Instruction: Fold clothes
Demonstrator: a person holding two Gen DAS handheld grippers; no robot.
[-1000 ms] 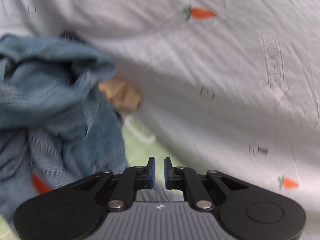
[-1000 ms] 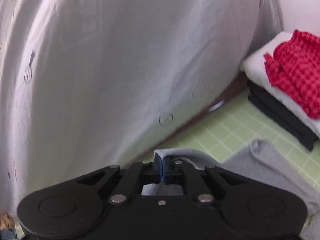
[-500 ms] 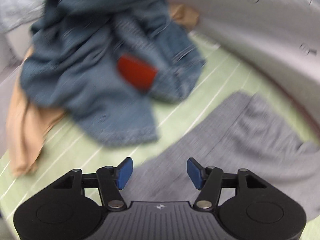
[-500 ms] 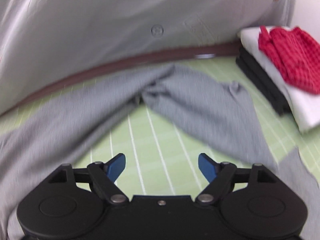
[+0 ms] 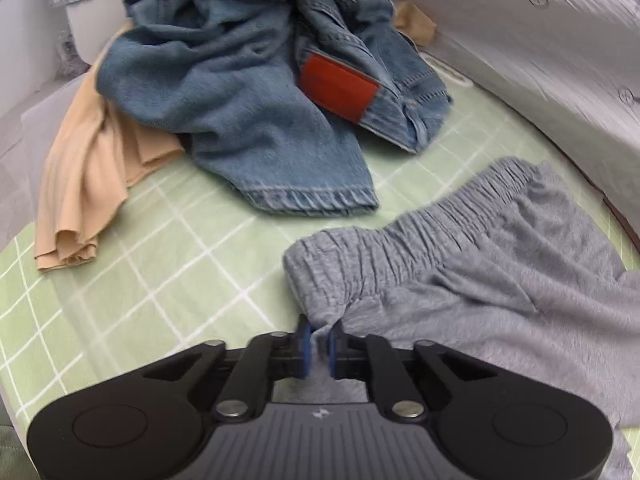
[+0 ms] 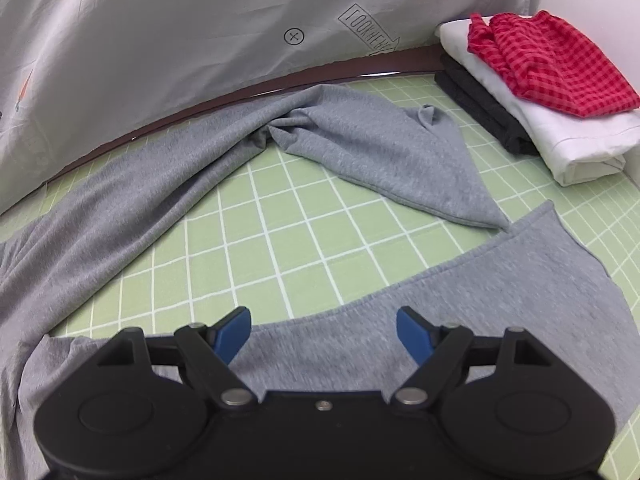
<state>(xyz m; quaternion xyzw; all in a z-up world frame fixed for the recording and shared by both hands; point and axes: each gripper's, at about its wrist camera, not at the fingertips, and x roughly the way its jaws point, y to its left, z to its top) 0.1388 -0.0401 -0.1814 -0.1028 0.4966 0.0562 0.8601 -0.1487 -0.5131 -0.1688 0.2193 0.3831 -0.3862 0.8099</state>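
Checked green cloth (image 6: 304,232) covers the surface, with a pale printed sheet (image 6: 160,40) hanging behind it. Grey sweatpants (image 6: 132,208) sprawl over the middle of the cloth, one leg reaching toward twelve o'clock in the right wrist view and folding back toward three, the other lying across the bottom under the right tool (image 6: 324,330). That tool hovers with its jaws spread wide and nothing pinched. At two o'clock sits a stack of folded clothes (image 6: 560,136) topped by a red checked garment (image 6: 552,64). In the left wrist view, rumpled blue jeans (image 5: 248,112) lie at twelve o'clock and a tan garment (image 5: 84,176) at ten. The left tool (image 5: 318,346) is clamped on the sweatpants' gathered waistband (image 5: 420,240) at its near corner.
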